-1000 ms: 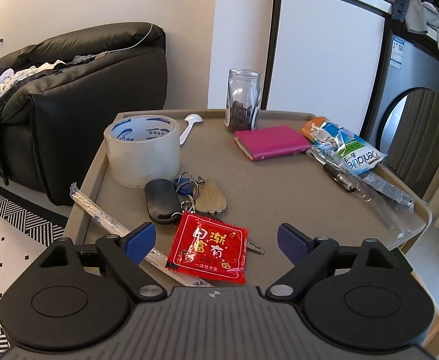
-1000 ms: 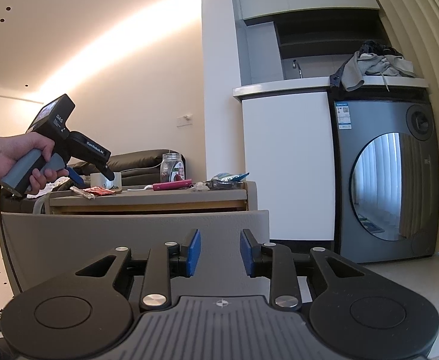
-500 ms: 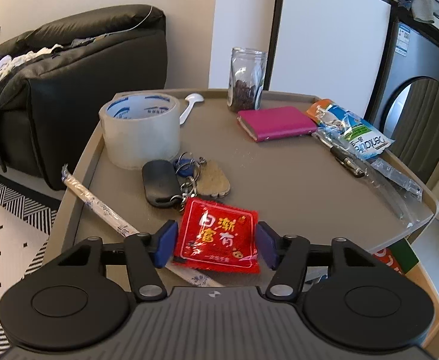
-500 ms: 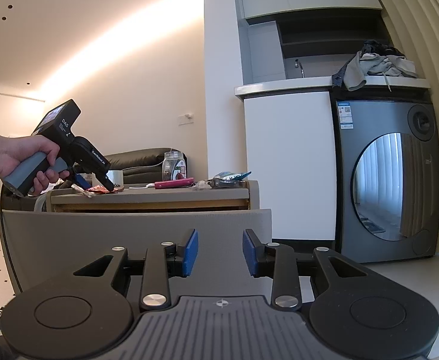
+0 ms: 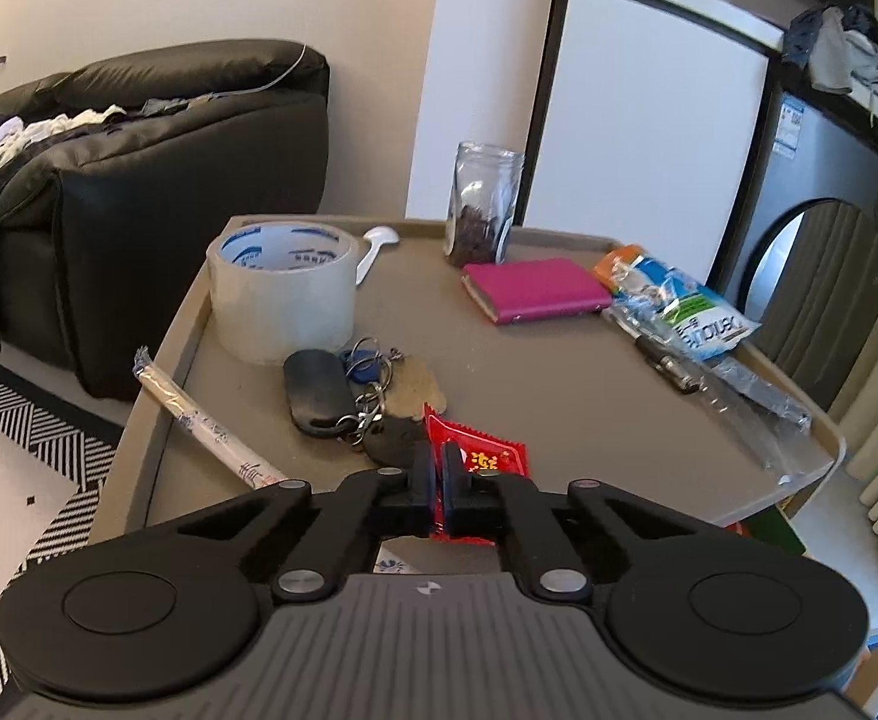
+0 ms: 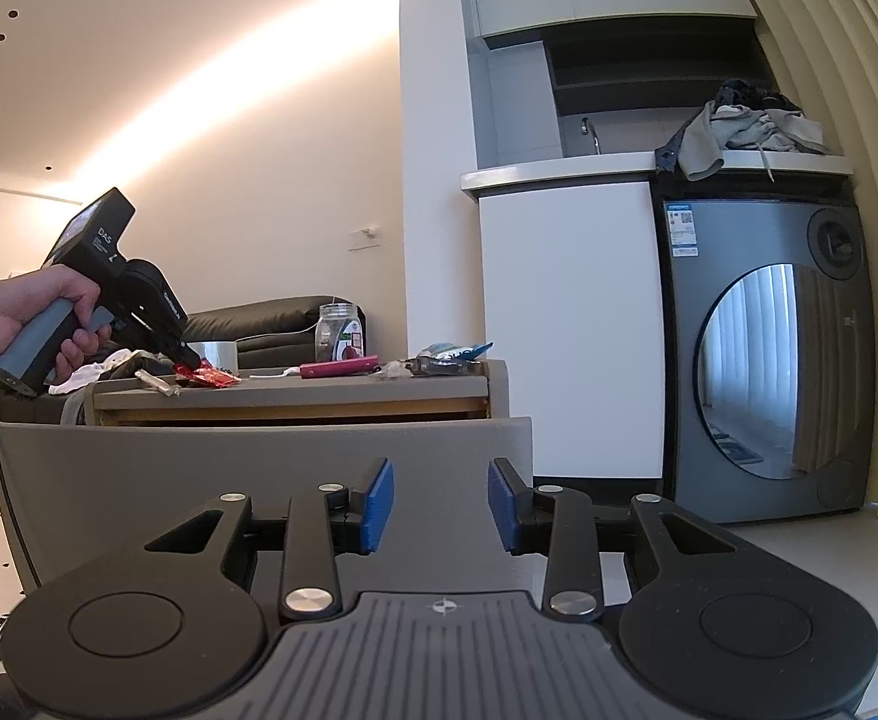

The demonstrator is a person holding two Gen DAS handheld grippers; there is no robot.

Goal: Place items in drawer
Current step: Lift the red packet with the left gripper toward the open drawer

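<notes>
left hand-held gripper [image 5: 439, 483], low centre of frame, pinches the flat red foil sachet [image 5: 487, 456] edge-on to lift it off the grey table [image 5: 559, 384]; right hand-held gripper [image 6: 439, 504] waits part-open, empty

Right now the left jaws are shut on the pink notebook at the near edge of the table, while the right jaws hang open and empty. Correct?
Not quite. The left gripper is shut on the red sachet, as the left wrist view shows; the pink notebook lies untouched farther back. The right gripper is indeed open and empty.
</notes>
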